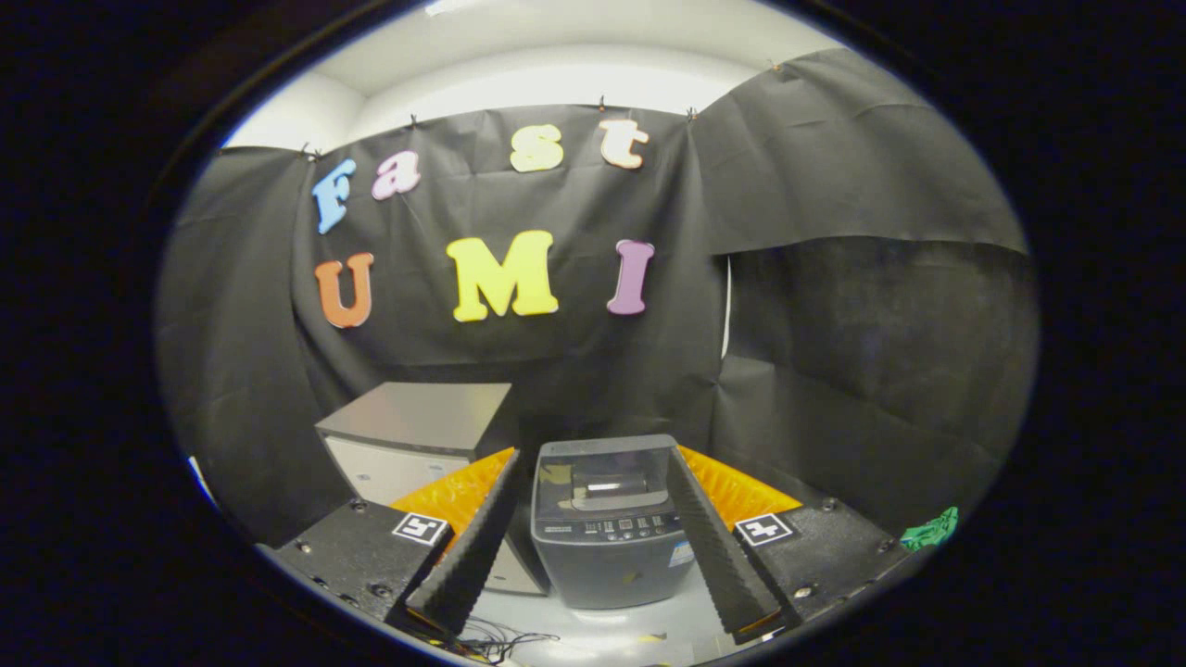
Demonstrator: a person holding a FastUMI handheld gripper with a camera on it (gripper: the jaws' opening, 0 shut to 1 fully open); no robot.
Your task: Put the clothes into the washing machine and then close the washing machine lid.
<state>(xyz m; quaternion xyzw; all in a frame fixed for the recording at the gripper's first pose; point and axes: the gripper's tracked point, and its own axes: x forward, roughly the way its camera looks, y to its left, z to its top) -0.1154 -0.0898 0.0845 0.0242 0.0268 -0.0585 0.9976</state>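
washing machine (607, 523) on pale floor (611, 630), between spread claw (593, 593) fingers.

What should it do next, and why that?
Probably swing toward the green cloth off beside the right finger. The gripper is open and holds nothing, and the washing machine stands beyond the fingers, so the clothes likely need fetching first.
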